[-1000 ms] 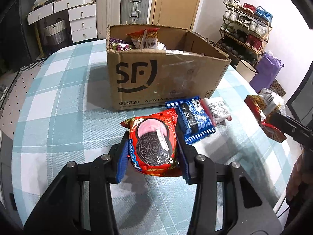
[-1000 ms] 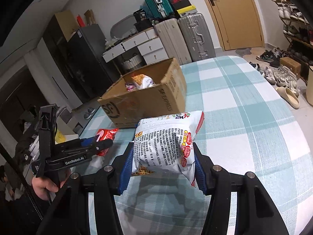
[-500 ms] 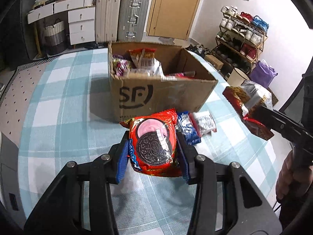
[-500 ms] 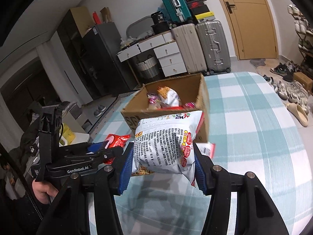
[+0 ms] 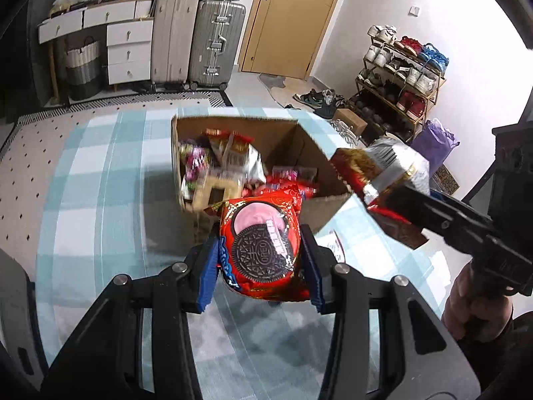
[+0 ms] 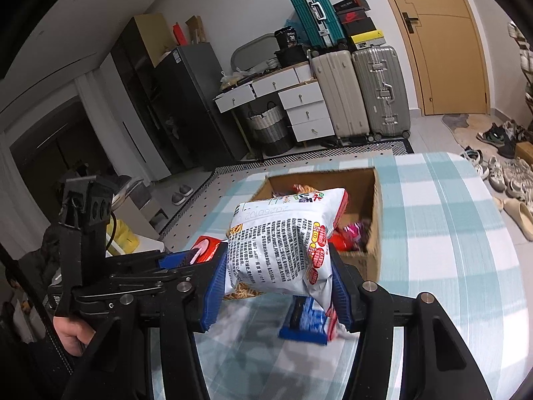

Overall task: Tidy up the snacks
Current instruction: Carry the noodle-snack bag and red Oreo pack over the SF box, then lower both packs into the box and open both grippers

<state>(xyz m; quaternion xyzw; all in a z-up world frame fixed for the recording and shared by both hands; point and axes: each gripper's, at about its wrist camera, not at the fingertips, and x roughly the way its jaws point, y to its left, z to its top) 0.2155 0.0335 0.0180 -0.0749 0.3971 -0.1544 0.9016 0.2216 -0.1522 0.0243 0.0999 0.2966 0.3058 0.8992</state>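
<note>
My left gripper [image 5: 263,263] is shut on a red Oreo pack [image 5: 263,246], held in the air just before the near wall of the open cardboard box [image 5: 319,206]. The box holds several snack bags [image 5: 233,156]. My right gripper [image 6: 276,270] is shut on a white snack bag [image 6: 283,246] with printed text, raised above the table near the box [image 6: 374,246]. In the left wrist view that bag [image 5: 383,170] and the right gripper's fingers [image 5: 443,216] hang over the box's right corner. In the right wrist view the left gripper's fingers [image 6: 156,270] show at the left, holding the red pack [image 6: 205,248].
A blue snack pack [image 6: 306,320] lies on the checked tablecloth [image 6: 449,250] under the right gripper, and a pale packet [image 5: 334,243] lies by the box. Suitcases [image 5: 196,40], drawers and a shoe rack [image 5: 399,73] stand beyond the table.
Both grippers have risen with their packs and moved toward the box. I now look down into the box, and the right gripper's bag is over its right corner.
</note>
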